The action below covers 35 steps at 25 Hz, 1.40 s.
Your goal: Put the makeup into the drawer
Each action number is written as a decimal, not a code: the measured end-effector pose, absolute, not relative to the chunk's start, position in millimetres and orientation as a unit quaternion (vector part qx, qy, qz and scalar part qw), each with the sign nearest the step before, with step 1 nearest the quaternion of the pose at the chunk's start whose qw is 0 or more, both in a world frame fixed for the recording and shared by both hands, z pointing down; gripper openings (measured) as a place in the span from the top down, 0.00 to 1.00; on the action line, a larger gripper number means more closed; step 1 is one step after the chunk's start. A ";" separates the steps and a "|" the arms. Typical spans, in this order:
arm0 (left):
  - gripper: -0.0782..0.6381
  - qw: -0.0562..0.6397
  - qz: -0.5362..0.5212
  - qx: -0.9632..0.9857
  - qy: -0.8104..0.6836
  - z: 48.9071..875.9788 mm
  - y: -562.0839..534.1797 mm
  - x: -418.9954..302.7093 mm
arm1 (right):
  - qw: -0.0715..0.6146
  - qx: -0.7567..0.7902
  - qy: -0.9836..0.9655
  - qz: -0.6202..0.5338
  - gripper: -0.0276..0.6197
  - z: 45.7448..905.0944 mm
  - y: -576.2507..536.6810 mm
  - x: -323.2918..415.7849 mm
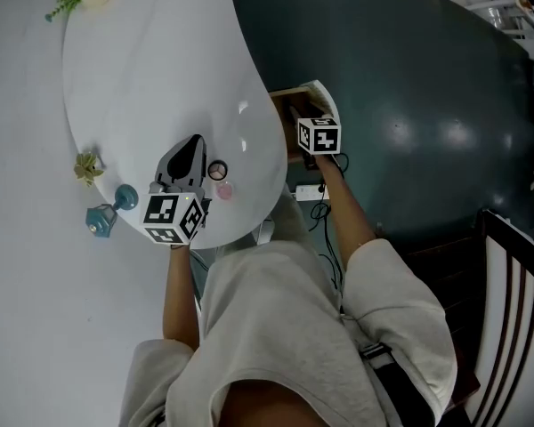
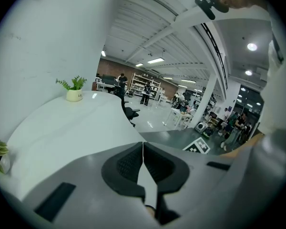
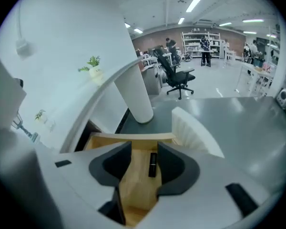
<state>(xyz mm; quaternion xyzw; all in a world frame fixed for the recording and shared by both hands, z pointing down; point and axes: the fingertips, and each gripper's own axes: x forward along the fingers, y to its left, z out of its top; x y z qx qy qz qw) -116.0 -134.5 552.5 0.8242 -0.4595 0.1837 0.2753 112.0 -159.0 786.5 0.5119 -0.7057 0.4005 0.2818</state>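
One makeup stick (image 3: 152, 165) lies in the drawer (image 3: 128, 137) below our released right tongs (image 3: 143, 148); two round pieces (image 1: 219, 171) remain by our clenched, empty left tongs (image 2: 142, 146).

Tabletop (image 1: 160, 78) reads smooth, glossy white, catching a highlight. Drawer (image 3: 138, 185) is pale, matt wood with faint grain. The black tube (image 3: 153, 165) inside looks like sleek plastic. Left gripper (image 2: 143, 149) has a matt grey plastic shell and ribbed black pads (image 2: 127, 166). Dark floor (image 1: 409, 105) gleams, and the pale clothing (image 1: 267, 327) is soft, matt cloth.
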 end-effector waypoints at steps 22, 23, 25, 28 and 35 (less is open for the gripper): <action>0.87 0.263 0.129 0.790 -0.539 510.5 -65.7 -190.3 | 0.267 0.348 -0.849 0.294 0.56 640.1 -53.1 -62.4; 0.87 0.263 0.127 0.785 -0.546 509.3 -61.9 -197.7 | 0.274 0.335 -0.853 0.292 0.56 642.3 -49.1 -74.7; 0.87 0.264 0.124 0.777 -0.558 506.5 -54.3 -211.9 | 0.291 0.310 -0.859 0.285 0.54 648.0 -42.0 -96.7; 0.87 0.264 0.118 0.766 -0.575 503.4 -43.1 -231.7 | 0.318 0.291 -0.860 0.273 0.52 660.1 -35.6 -119.4; 0.87 0.270 0.109 0.744 -0.601 508.1 -24.5 -267.2 | 0.384 0.279 -0.850 0.230 0.54 690.4 -30.0 -142.9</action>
